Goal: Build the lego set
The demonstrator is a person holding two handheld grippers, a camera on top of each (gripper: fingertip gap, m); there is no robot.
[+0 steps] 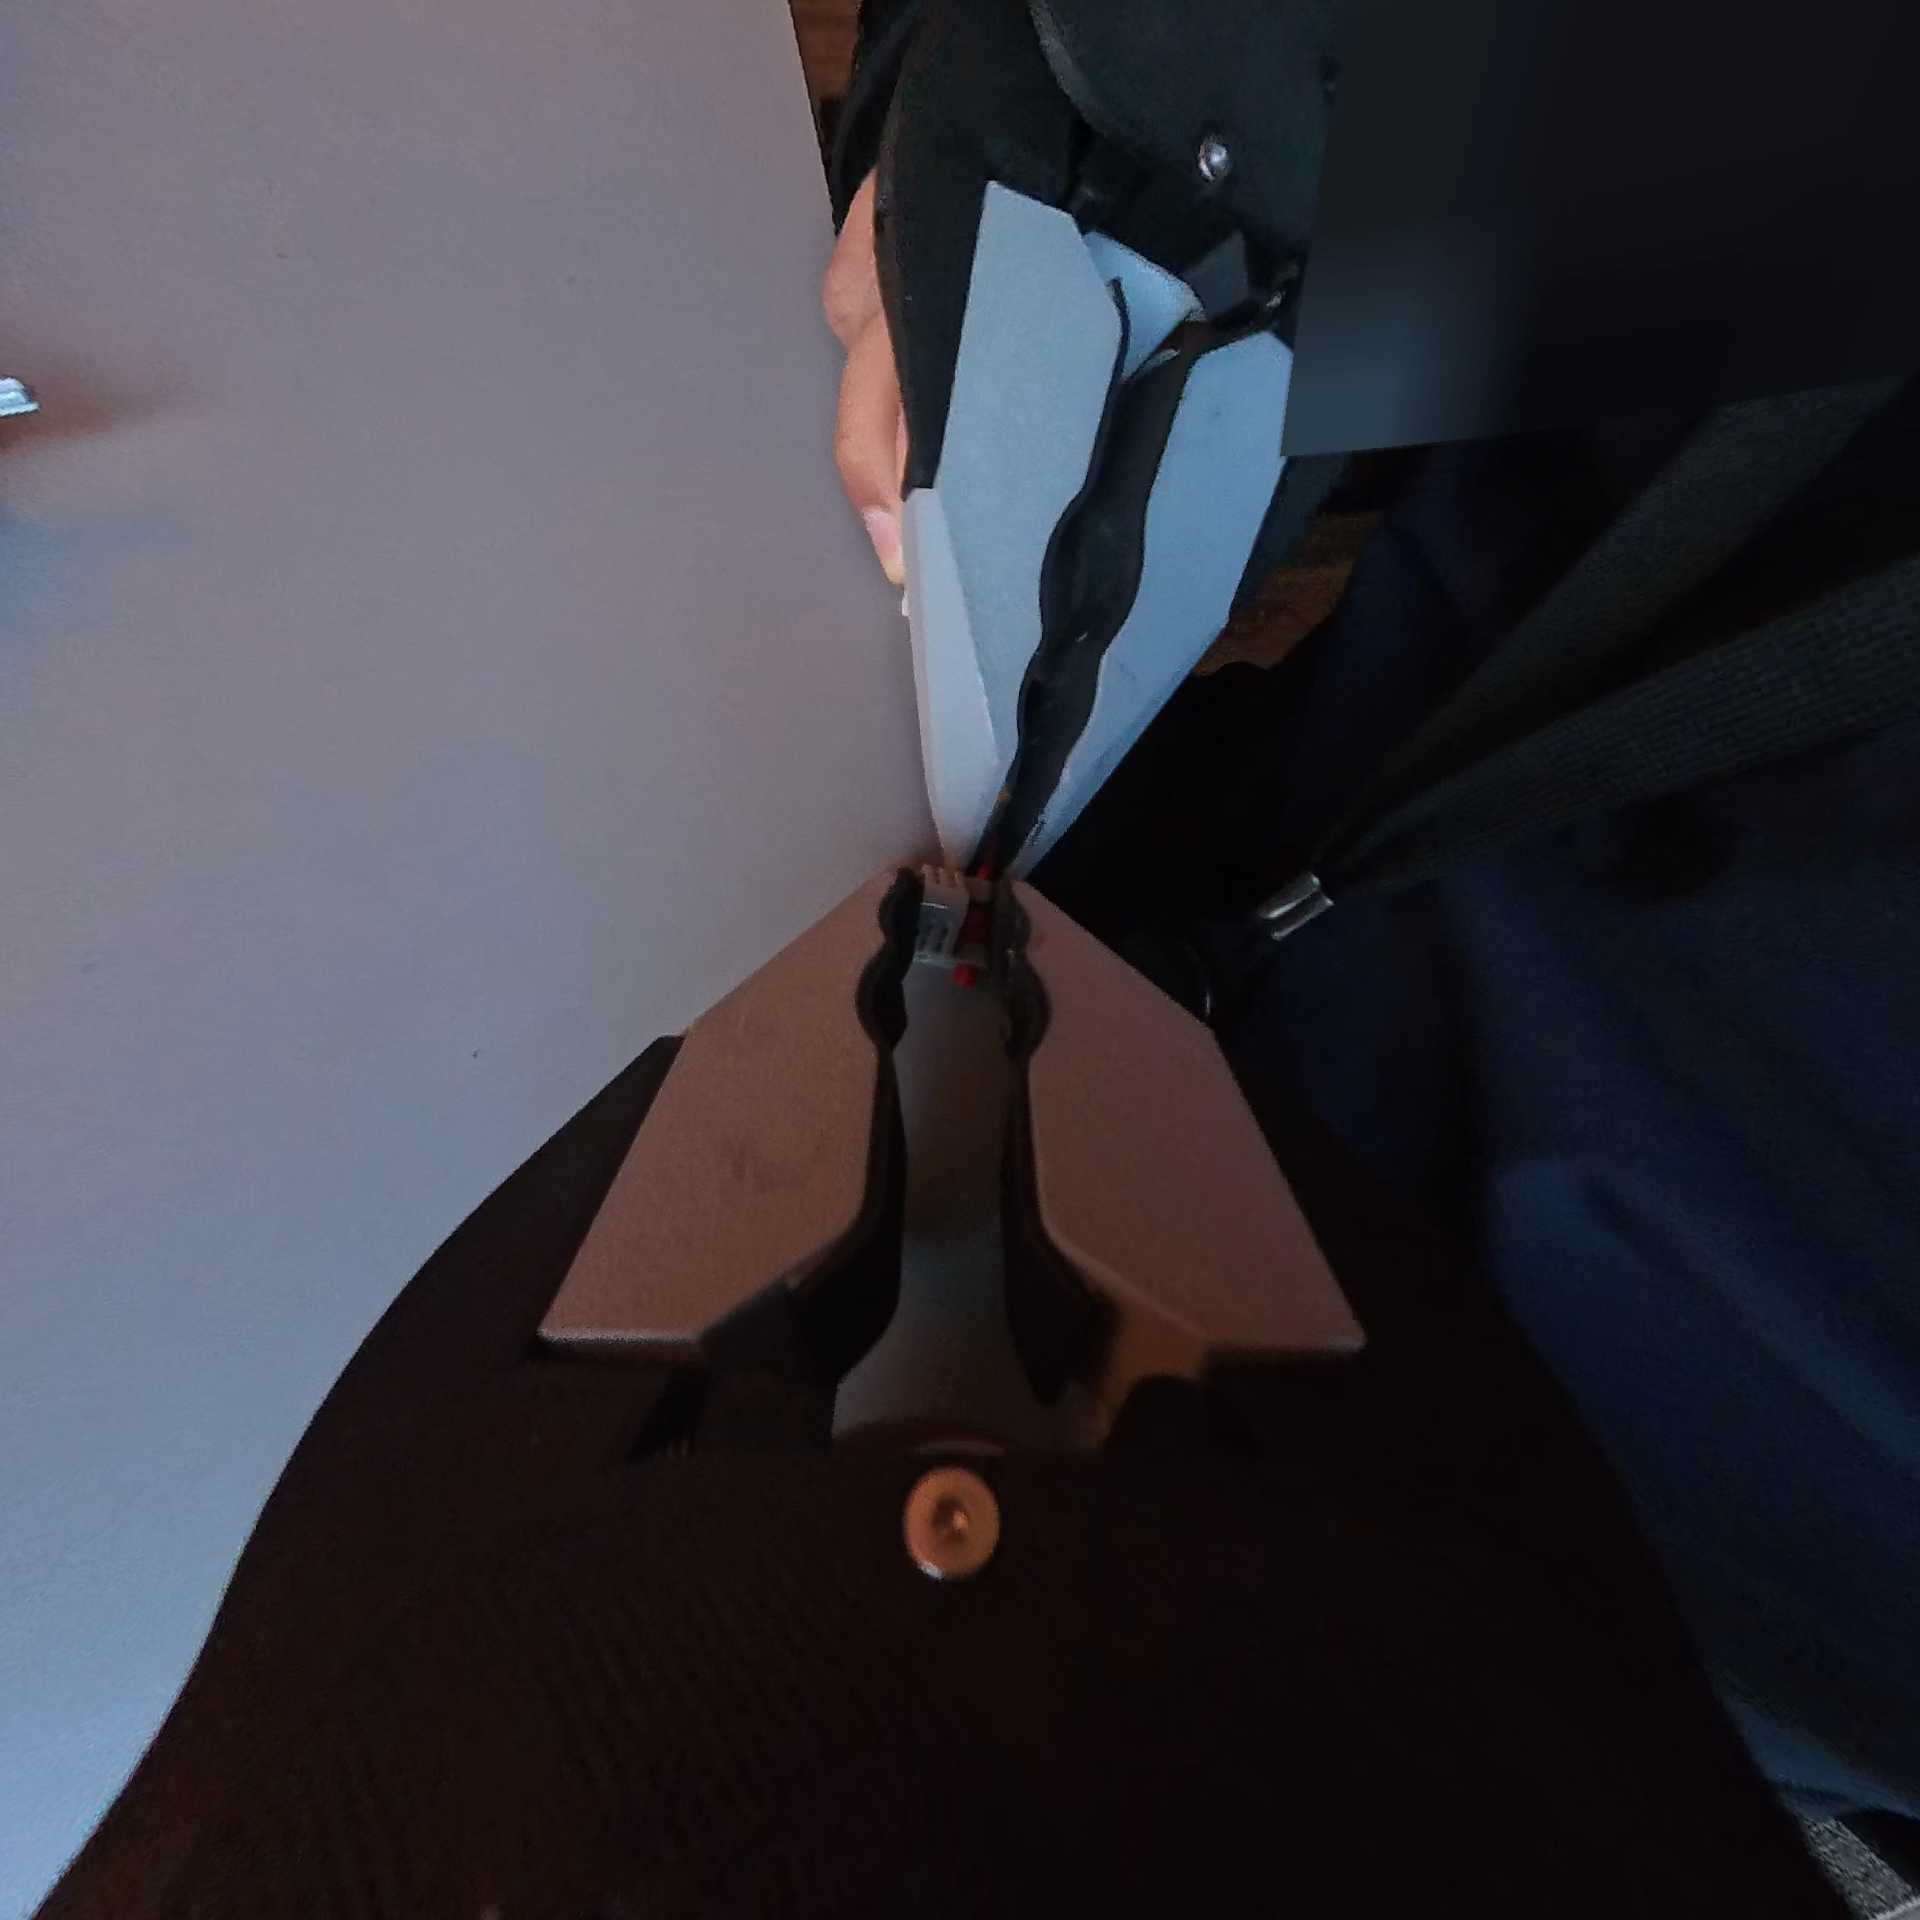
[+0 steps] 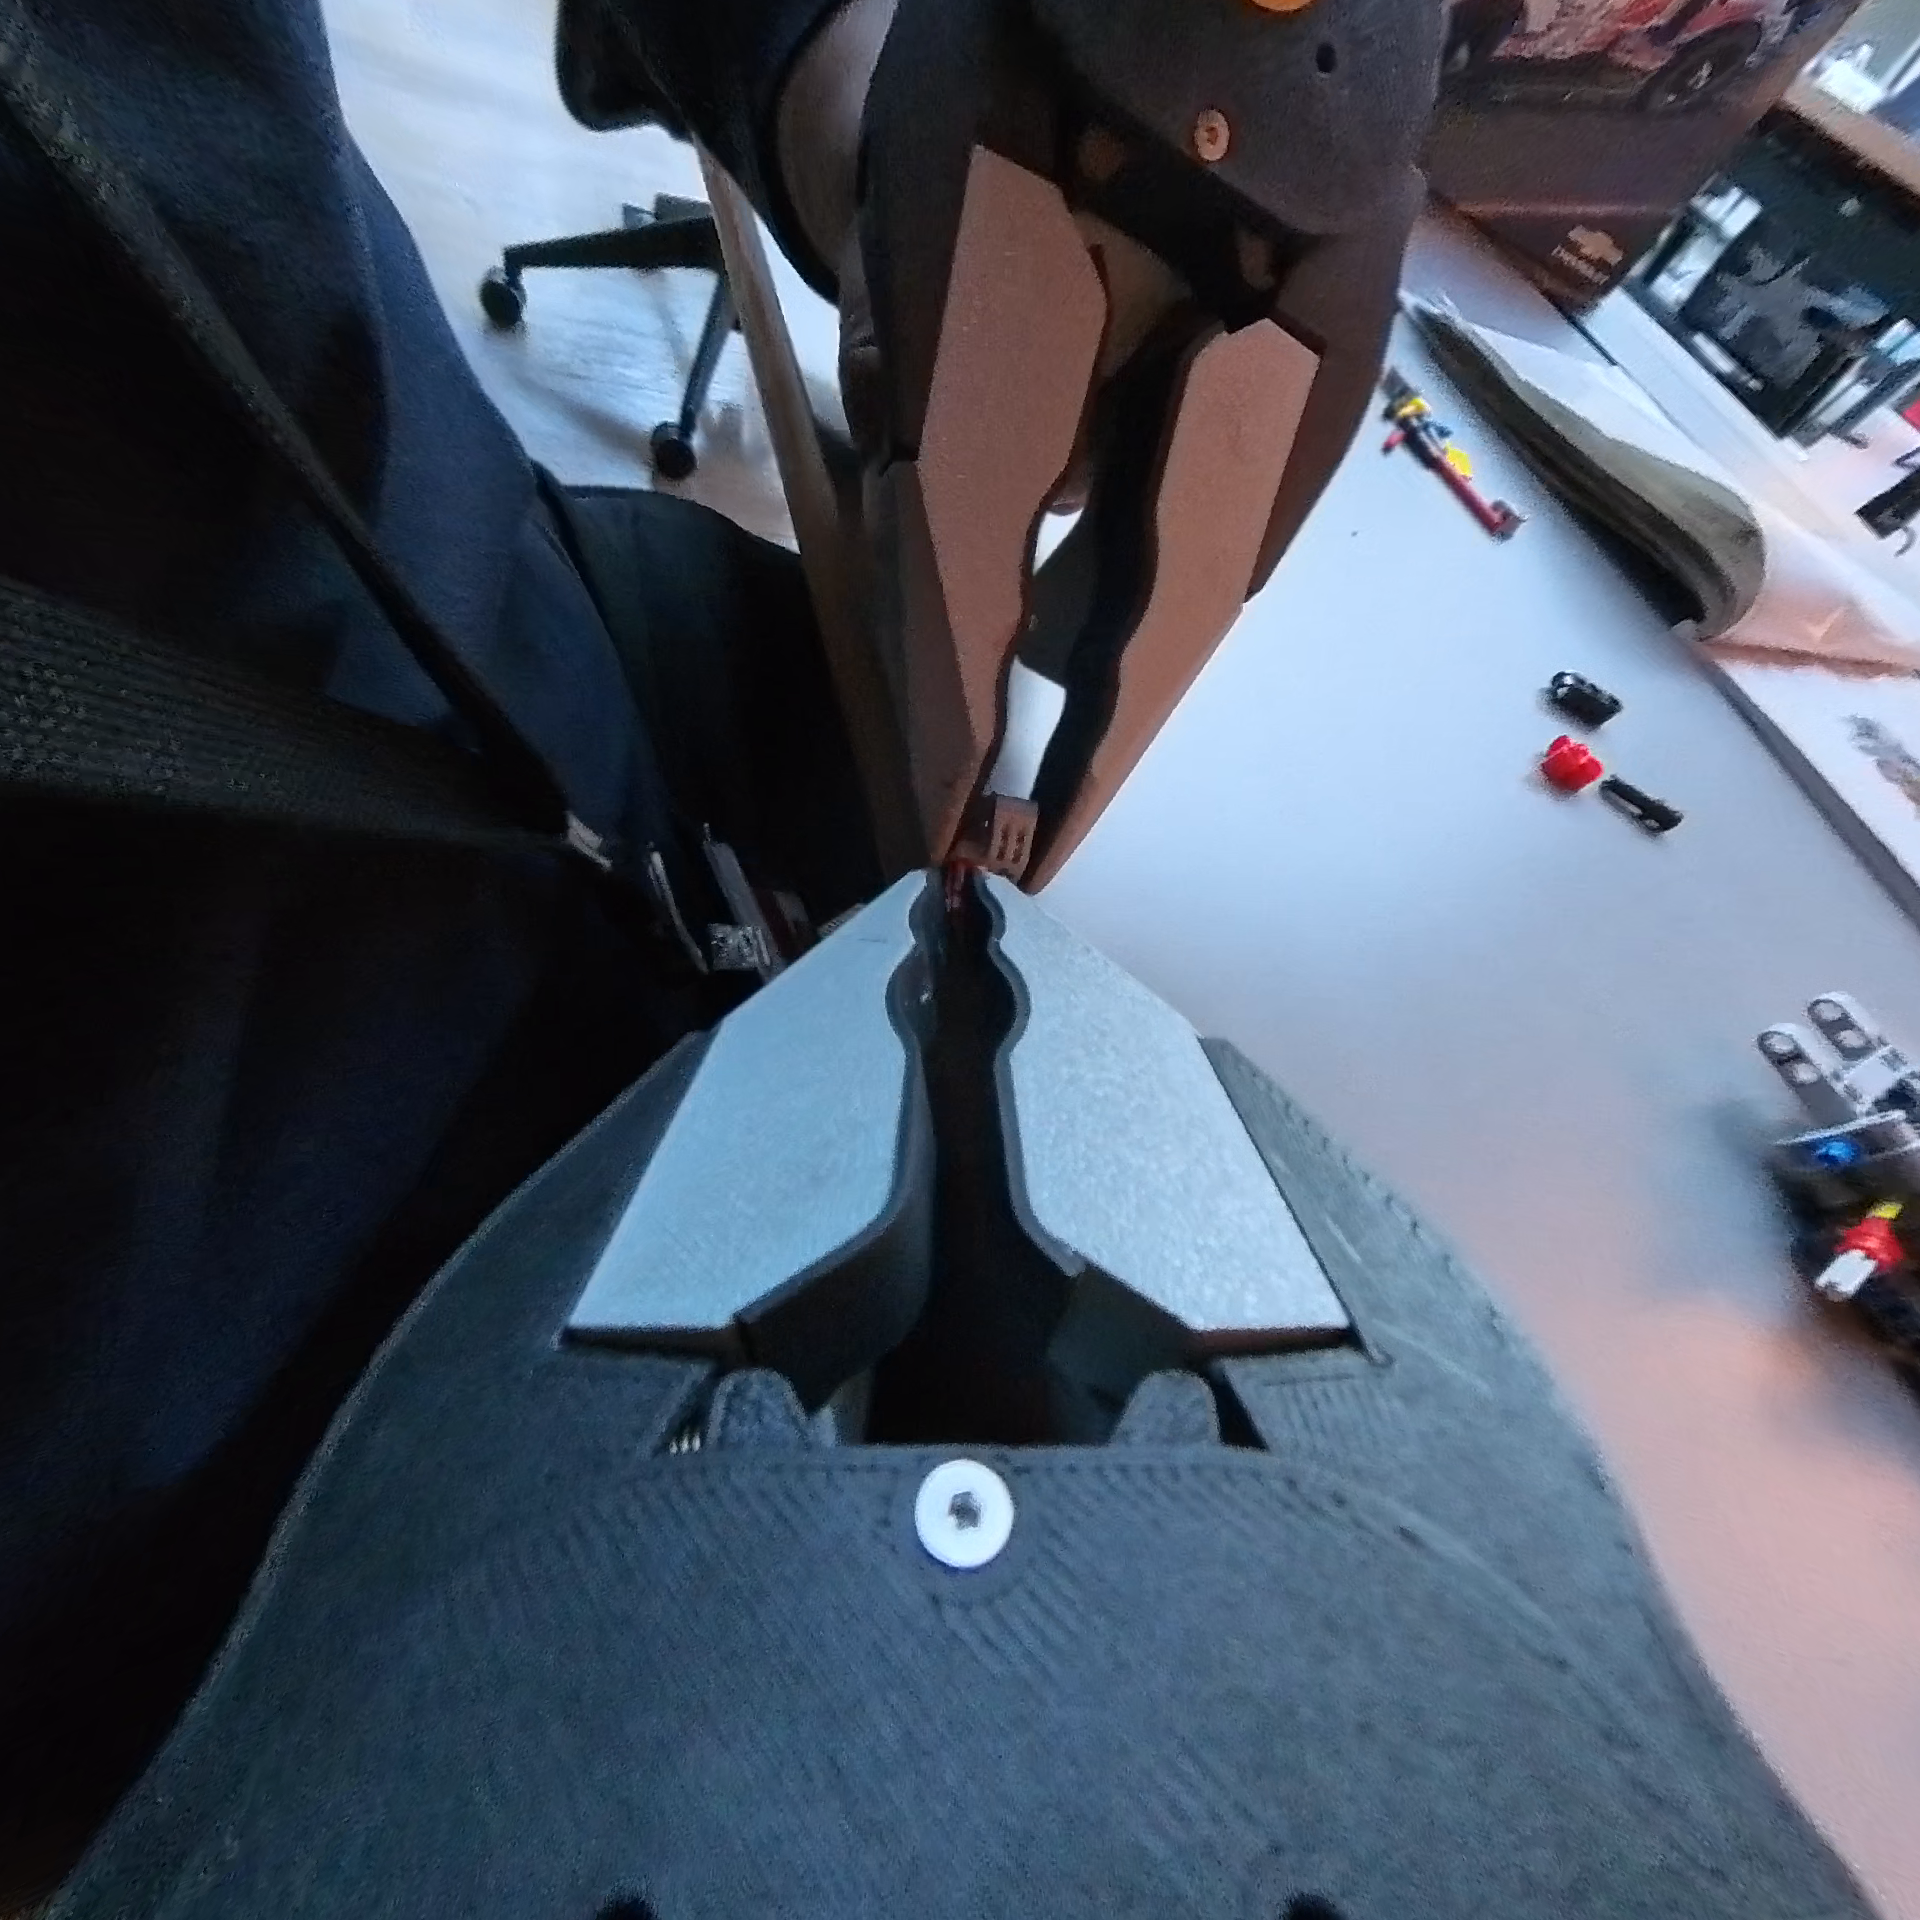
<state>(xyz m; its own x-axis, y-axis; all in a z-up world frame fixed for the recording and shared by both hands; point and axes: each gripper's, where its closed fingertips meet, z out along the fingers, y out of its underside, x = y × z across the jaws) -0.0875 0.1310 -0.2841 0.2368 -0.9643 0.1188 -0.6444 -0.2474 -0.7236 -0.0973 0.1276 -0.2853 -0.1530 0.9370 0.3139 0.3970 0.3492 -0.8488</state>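
In the left wrist view my left gripper [image 1: 956, 909] is shut on a small light grey toy brick [image 1: 935, 925] at its fingertips. A thin red pin [image 1: 968, 951] sits against the brick's right side. My right gripper [image 1: 989, 844] comes in from above, tip to tip with the left one, and is shut on the pin's far end. In the right wrist view my right gripper [image 2: 958, 885] pinches the red pin [image 2: 951, 881]. Just beyond it the left gripper [image 2: 1000, 844] holds the grey brick [image 2: 1013, 823]. Both are above the white table [image 2: 1351, 935], near its edge.
On the table to the right lie a red piece [image 2: 1569, 767], two black pieces [image 2: 1584, 694], a part-built grey and black model [image 2: 1849, 1153] and a long red part [image 2: 1449, 462]. A person's dark clothing with straps [image 2: 260, 727] is on the left. A hand [image 1: 868, 416] grips the right gripper. The grippers are tip to tip, or close to it. The red piece [image 2: 1569, 767] is about 20 centimetres from both grippers' fingertips.
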